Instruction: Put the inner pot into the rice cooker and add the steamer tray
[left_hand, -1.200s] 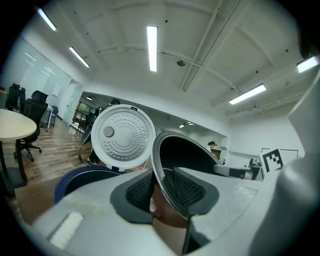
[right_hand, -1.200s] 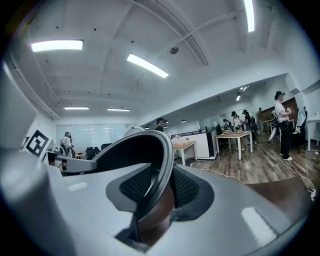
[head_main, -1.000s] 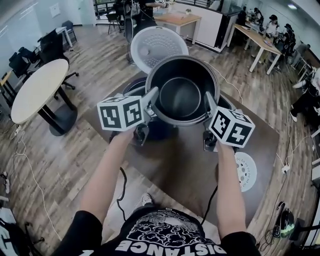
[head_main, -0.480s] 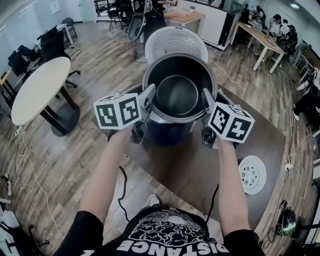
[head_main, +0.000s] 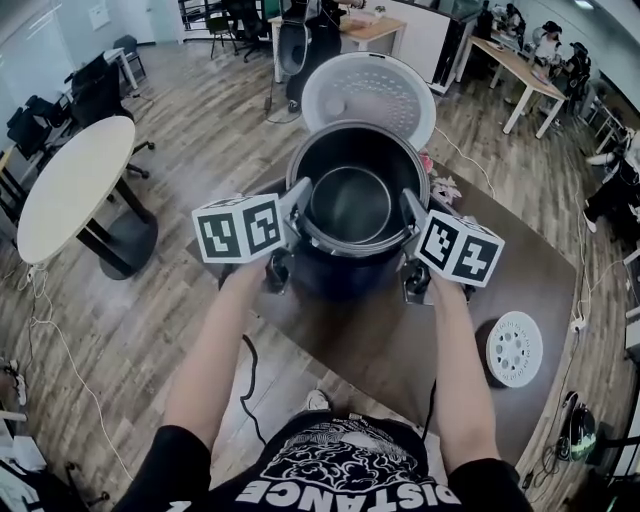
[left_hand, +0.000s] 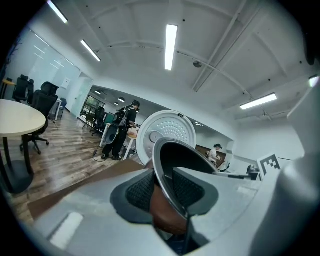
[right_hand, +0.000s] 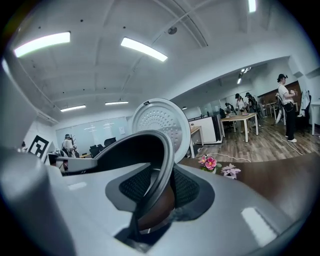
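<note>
The dark inner pot (head_main: 350, 205) hangs between both grippers right over the black rice cooker (head_main: 340, 278), whose white lid (head_main: 368, 92) stands open behind it. My left gripper (head_main: 303, 193) is shut on the pot's left rim, and my right gripper (head_main: 408, 207) is shut on its right rim. In the left gripper view the thin rim (left_hand: 165, 160) runs between the ribbed pads (left_hand: 141, 190). The right gripper view shows the rim (right_hand: 159, 150) clamped the same way. The white round steamer tray (head_main: 514, 348) lies on the brown table (head_main: 400, 345) to the right. The pot hides the cooker's opening.
Pink artificial flowers (head_main: 441, 186) lie on the table just right of the cooker. A round white table (head_main: 65, 185) stands on the wooden floor at left. Cables trail over the floor. People and desks are far at the back.
Both grippers carried the pot forward and a little down, from in front of the cooker to directly over it. The grip on the rim is the same.
</note>
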